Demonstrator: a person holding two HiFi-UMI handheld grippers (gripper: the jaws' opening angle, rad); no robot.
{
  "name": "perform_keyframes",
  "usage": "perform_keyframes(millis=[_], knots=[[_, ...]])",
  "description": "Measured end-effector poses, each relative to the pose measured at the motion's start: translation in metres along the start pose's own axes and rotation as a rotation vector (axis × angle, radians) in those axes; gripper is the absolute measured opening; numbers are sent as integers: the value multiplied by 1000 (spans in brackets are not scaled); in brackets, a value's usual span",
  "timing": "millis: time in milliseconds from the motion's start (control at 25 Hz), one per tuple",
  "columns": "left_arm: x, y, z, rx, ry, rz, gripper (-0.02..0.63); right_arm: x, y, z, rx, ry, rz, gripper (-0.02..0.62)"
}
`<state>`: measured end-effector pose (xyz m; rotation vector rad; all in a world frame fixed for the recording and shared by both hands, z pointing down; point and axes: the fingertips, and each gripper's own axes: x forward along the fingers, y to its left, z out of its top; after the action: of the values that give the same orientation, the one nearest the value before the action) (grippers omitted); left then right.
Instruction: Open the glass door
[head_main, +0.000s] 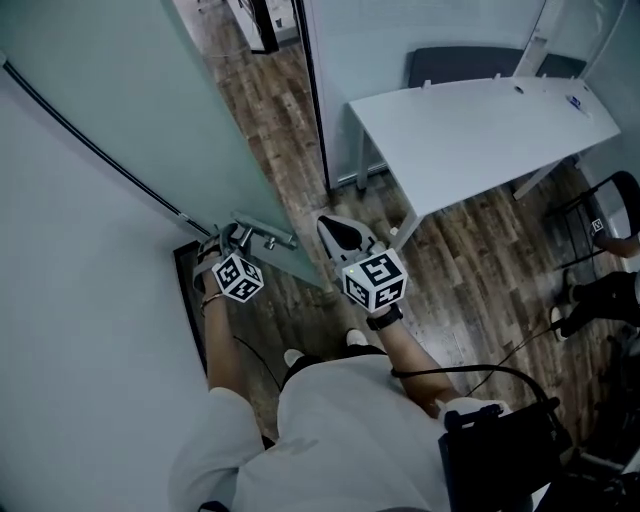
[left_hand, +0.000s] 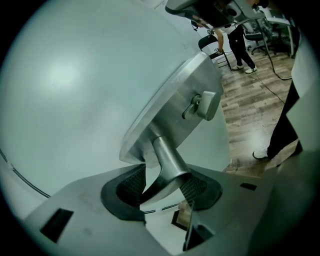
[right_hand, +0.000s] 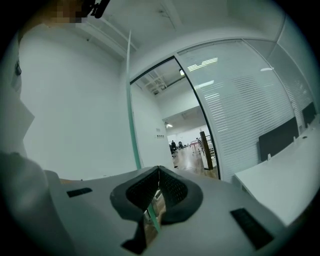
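The frosted glass door (head_main: 150, 100) stands swung inward, its free edge near the middle of the wood floor. My left gripper (head_main: 226, 246) is at the door's metal handle (head_main: 268, 236). In the left gripper view the handle's lever (left_hand: 167, 162) lies between the pads of the left gripper (left_hand: 162, 187), which stands open; a sliver of light shows beside the left pad. Above it are the lock plate (left_hand: 165, 115) and its thumb turn (left_hand: 201, 104). My right gripper (head_main: 336, 232) hovers just right of the door edge, shut and empty. From the right gripper (right_hand: 159, 187) I see the door's green edge (right_hand: 131, 100).
A white desk (head_main: 480, 130) stands at the right with a dark chair (head_main: 612, 210) and a person's legs (head_main: 595, 295) beyond it. A dark-framed glass partition (head_main: 315, 100) borders the doorway. A cable (head_main: 500, 372) trails by my right arm. An office corridor (right_hand: 192, 147) shows through the opening.
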<state>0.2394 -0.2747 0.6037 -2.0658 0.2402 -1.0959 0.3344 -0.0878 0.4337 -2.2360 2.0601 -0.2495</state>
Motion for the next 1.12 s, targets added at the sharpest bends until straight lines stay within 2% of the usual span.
perform_keyframes(millis=[200,560,720,880,1000,1120], knots=[[-12,-3,-9,1,-26,18,172,-3,32,1,-24,-13,10,3],[-29,-4,-20,68,-111,10,172,-6,80,-3,-16,-53,-91,3],[-40,-14,-41,73,-152,12,172,-13,110,-9,-43,-70,-121,3],[-54,-14,-42,76,-176,6,172,-24,110,-6,-51,-73,-148,3],[-65,-23,-52,68,-191,-5,172,-27,112,-13,-48,-62,-140,3],[-76,-31,-67,62,-210,-8,174,-18,123,-20,-66,-43,-90,3]])
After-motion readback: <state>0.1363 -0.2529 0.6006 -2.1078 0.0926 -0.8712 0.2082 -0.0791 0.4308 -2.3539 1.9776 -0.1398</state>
